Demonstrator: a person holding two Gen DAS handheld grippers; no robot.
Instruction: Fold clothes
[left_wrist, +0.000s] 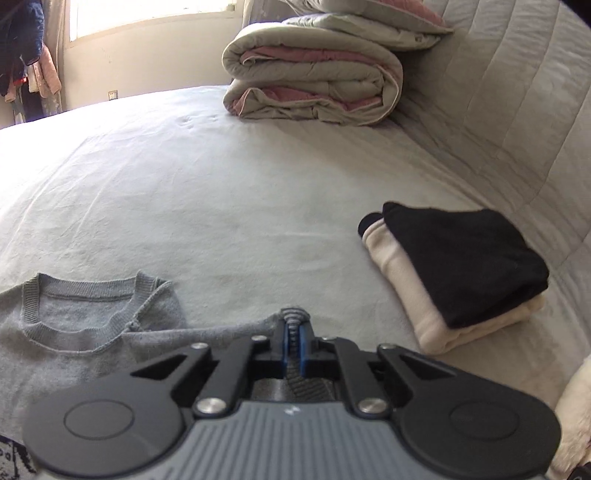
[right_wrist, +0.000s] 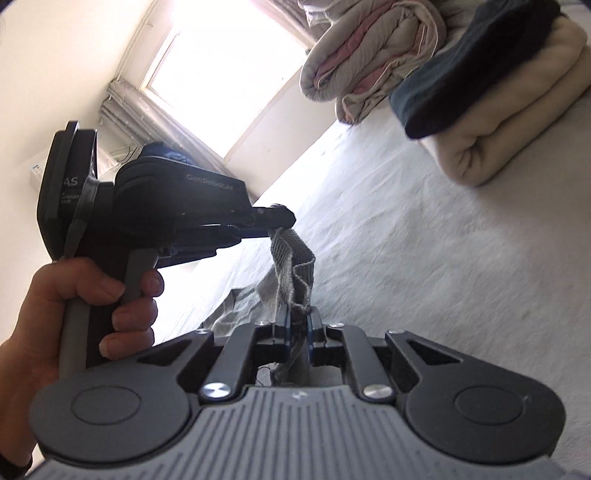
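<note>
Sweater (left_wrist: 74, 332) flat on bed (left_wrist: 221, 184), near left, neckline toward far side. Left tongs (left_wrist: 294, 325) at sweater's right edge, cloth between jaws. Right tongs (right_wrist: 298, 325) just beside left tongs, same strip of cloth between both. Folded stack (left_wrist: 454, 273) on bed at right, well apart from sweater. Quilt (left_wrist: 314, 77) on bed at far end, behind stack. Window (left_wrist: 155, 14) behind bed, far left. Hand (right_wrist: 74, 314) on left tongs handle.

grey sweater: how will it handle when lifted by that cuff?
Likely floppy: the ribbed cuff sags and twists between the left tool and right tool. Probably light, since the thin knit sweater lies flat on the bed. The rest should trail and drape, not hold its shape.
</note>
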